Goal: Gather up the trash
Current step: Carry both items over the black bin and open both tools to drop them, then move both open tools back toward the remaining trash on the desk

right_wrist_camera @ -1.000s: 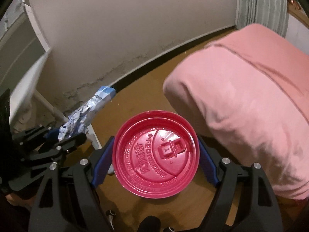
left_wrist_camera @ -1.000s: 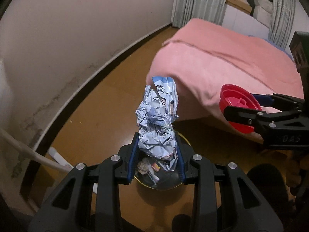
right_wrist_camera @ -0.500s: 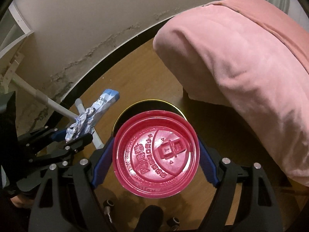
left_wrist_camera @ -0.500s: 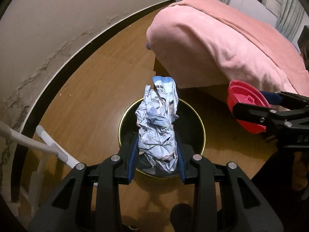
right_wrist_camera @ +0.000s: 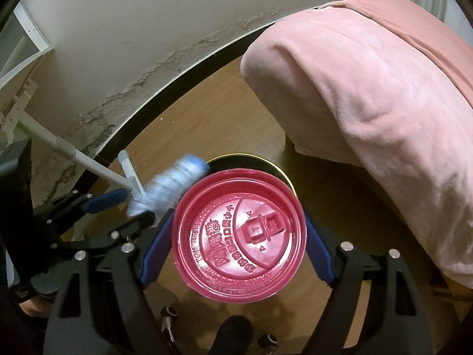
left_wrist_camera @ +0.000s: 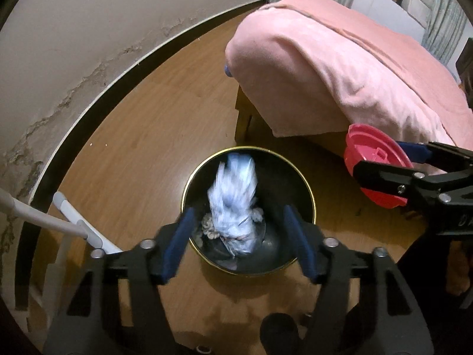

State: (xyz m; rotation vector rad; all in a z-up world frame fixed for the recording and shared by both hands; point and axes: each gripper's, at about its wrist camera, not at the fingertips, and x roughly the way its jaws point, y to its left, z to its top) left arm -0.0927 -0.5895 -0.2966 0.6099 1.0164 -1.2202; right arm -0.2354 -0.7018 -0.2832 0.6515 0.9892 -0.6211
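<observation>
Left wrist view looks straight down over a round black bin (left_wrist_camera: 304, 183) with a gold rim, standing on the wooden floor (left_wrist_camera: 142, 136) beside the corner of a bed under a pink blanket (left_wrist_camera: 340, 68). The left gripper (left_wrist_camera: 241, 244) hangs over the bin's mouth with its blue-padded fingers (left_wrist_camera: 177, 242) spread wide and nothing between them touching either pad. A crumpled silvery-blue wrapper (left_wrist_camera: 233, 201) shows as a blur in the middle of the bin opening, clear of both pads, so I judge it is dropping in. Some pale scraps (left_wrist_camera: 208, 226) already lie at the bottom. Off to the right, the right gripper (left_wrist_camera: 381, 174) holds a red plastic lid (left_wrist_camera: 369, 156) edge-on, beside the bin and not over it.

Right wrist view shows the same red lid (right_wrist_camera: 239, 233) face-on, pinched across its width between the right gripper's (right_wrist_camera: 239, 236) two blue pads, so these tongs are closed on it. Behind the lid only a sliver of the bin's rim (right_wrist_camera: 278, 168) peeks out. To the left the wrapper (right_wrist_camera: 168, 186) is again a pale blur near the left gripper (right_wrist_camera: 118, 207), next to a white rod (right_wrist_camera: 88, 162) leaning by the wall (right_wrist_camera: 177, 29).

As for progress: the wrapper looks as good as binned, and the lid is the piece left in hand, needing to be carried over the opening and let go. Whether more trash lies elsewhere in the room cannot be told from these views.
</observation>
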